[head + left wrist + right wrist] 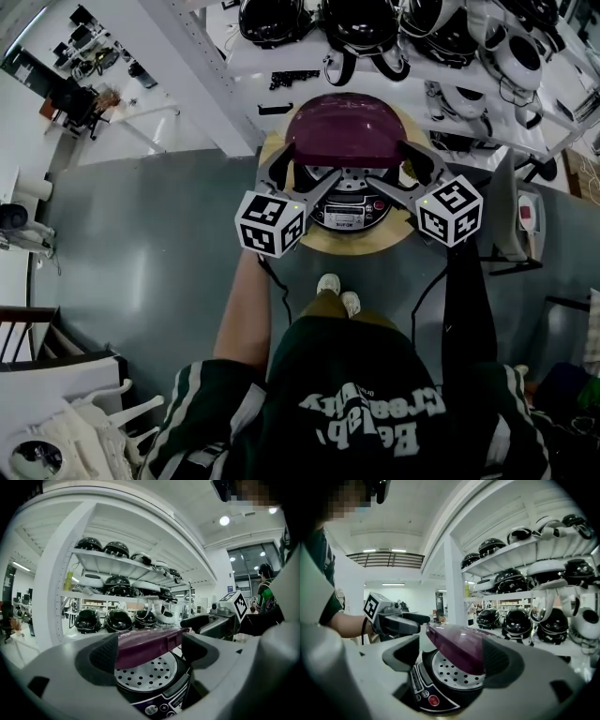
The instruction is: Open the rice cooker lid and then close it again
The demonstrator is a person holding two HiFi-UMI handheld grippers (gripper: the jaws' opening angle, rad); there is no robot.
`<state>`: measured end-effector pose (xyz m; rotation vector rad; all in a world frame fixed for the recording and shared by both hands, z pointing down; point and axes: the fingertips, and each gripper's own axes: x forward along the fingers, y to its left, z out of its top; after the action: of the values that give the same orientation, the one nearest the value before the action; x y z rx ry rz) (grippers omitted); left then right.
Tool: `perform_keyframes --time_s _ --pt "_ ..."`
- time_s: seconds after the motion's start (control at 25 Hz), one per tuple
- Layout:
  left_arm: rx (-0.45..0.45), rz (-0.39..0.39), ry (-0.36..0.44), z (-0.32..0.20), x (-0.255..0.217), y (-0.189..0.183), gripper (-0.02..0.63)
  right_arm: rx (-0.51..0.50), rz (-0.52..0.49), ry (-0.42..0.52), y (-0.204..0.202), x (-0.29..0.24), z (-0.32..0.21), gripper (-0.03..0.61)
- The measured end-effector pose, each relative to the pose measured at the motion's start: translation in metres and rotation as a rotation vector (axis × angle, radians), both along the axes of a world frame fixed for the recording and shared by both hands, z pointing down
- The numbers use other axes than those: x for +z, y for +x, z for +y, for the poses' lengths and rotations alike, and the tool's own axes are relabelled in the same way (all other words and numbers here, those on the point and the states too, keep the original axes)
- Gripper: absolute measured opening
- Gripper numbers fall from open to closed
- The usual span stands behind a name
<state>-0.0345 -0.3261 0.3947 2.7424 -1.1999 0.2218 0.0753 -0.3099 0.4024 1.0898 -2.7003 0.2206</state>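
— Looking down at the cooker [349,216], sitting on a round table [375,247] just ahead of the shoes [328,282].

— And finding the lid [347,131] where?

— Hanging partly raised over the cooker, tilting up toward the front, showing a dotted plate [143,674] on its underside.

— Checking the left gripper [152,649]?

— Holding its jaws spread wide, straddling the lid's front edge from the left. Lying close against the lid with the left pad [104,652], not showing clearly whether touching. Leaving a gap at the other jaw.

— Turning to the right gripper [451,657]?

— Gaping just the same, taking the lid between its jaws from the right. Sitting right up against the lid with the right pad [499,660], again not letting contact be told. Standing clear of it with the left jaw.

— So pinching nothing on either side?

— Seeing no squeeze on the lid, only wide-open jaws flanking it, reaching in from both sides and meeting over the cooker's front panel.

— Noticing anything behind?

— Facing a white shelf [281,58] just beyond the table, carrying rows of helmets [361,19], dark and white.
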Motion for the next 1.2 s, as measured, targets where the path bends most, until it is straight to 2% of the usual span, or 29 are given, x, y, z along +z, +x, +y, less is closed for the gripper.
perform_keyframes --time_s 0.36,0.64,0.88,1.2 --pt "0.005 -0.014 -0.041 0.014 0.026 0.008 0.403 0.004 -0.001 -0.035 -0.008 0.023 0.008 0.416" --pt "0.001 -0.022 -0.096 0.023 0.053 0.008 0.403 0.011 0.054 -0.079 -0.012 0.05 0.016 0.413" --pt "0.004 -0.082 -0.093 0.026 0.072 0.006 0.403 0.014 0.061 -0.108 -0.012 0.064 0.019 0.402" --pt "0.013 -0.08 -0.136 0.026 0.088 0.006 0.403 0.01 0.083 -0.143 -0.012 0.08 0.02 0.393"
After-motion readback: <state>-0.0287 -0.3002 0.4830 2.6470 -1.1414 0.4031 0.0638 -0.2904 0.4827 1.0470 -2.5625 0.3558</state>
